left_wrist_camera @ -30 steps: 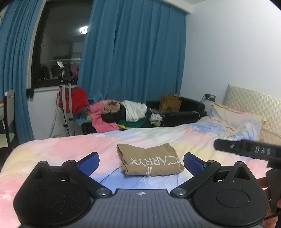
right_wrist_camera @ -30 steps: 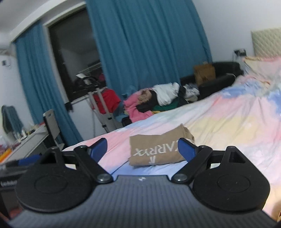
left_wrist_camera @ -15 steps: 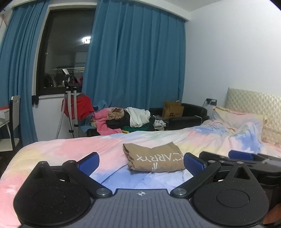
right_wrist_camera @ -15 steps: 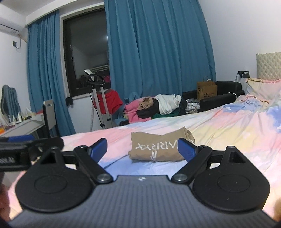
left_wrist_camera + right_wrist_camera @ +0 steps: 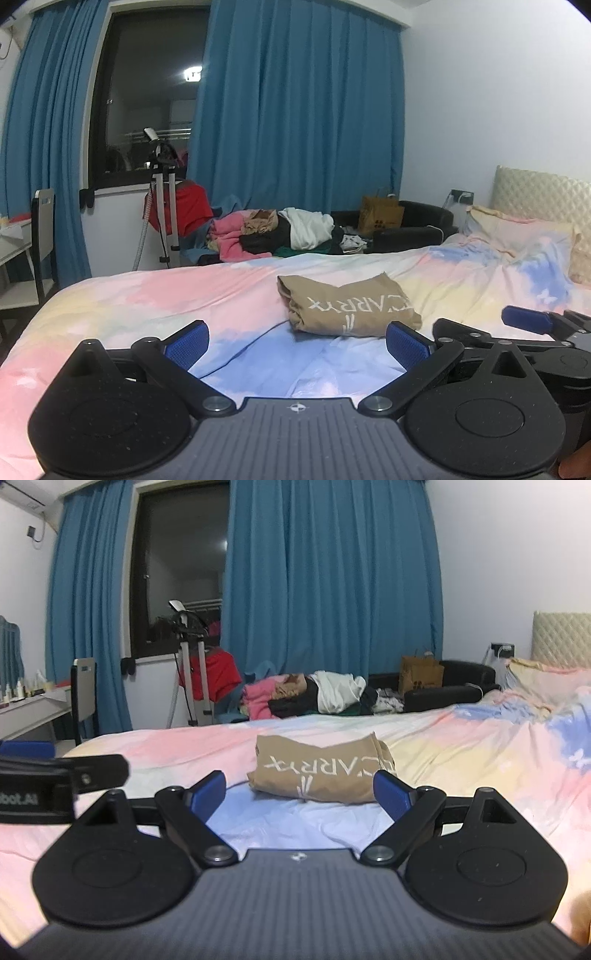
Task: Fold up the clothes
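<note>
We're backing both the left gripper (image 5: 295,341) and right gripper (image 5: 299,794) away, jaws spread and empty, leaving the tan shirt (image 5: 349,306) folded on the bed (image 5: 147,295), so this piece looks done.

Bedroom at night, blue curtains drawn back from a dark window

Blue curtains (image 5: 303,122) hang floor-length on both sides of a dark window (image 5: 147,92) that reflects a ceiling light; the walls (image 5: 480,110) are white. A bed (image 5: 147,299) with a pastel tie-dye cover fills the foreground, its quilted cream headboard (image 5: 543,195) at the right. Beyond it stands a black sofa (image 5: 417,225) (a brown paper bag (image 5: 382,218) sits on it) beside a heap of clothes (image 5: 280,232). A tripod stand (image 5: 162,192) rises near the sill, and a chair (image 5: 83,694) faces a white desk (image 5: 33,709) at the left.
</note>
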`<action>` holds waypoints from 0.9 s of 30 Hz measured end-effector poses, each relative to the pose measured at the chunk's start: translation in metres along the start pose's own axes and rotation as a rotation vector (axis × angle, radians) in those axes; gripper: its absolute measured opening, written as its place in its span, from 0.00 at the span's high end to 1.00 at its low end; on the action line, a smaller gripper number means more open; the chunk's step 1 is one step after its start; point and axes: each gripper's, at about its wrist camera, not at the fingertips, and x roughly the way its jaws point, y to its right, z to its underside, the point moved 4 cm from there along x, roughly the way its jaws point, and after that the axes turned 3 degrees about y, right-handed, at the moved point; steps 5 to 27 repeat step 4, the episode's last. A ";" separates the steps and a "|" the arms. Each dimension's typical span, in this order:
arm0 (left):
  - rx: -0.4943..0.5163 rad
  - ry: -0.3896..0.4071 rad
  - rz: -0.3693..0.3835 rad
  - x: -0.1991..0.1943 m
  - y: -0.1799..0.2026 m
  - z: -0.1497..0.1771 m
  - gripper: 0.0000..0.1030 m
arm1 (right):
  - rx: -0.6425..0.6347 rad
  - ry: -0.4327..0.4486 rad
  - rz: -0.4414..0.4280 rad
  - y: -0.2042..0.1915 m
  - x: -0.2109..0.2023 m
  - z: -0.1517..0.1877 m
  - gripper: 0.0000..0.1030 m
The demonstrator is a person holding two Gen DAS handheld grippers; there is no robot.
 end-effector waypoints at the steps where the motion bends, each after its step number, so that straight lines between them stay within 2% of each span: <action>1: 0.000 -0.001 -0.007 0.000 -0.001 0.000 0.00 | 0.007 -0.005 0.003 0.001 0.000 0.000 0.14; 27: 0.002 -0.002 -0.021 0.000 -0.005 -0.001 0.00 | 0.008 -0.007 0.004 0.002 -0.001 0.001 0.14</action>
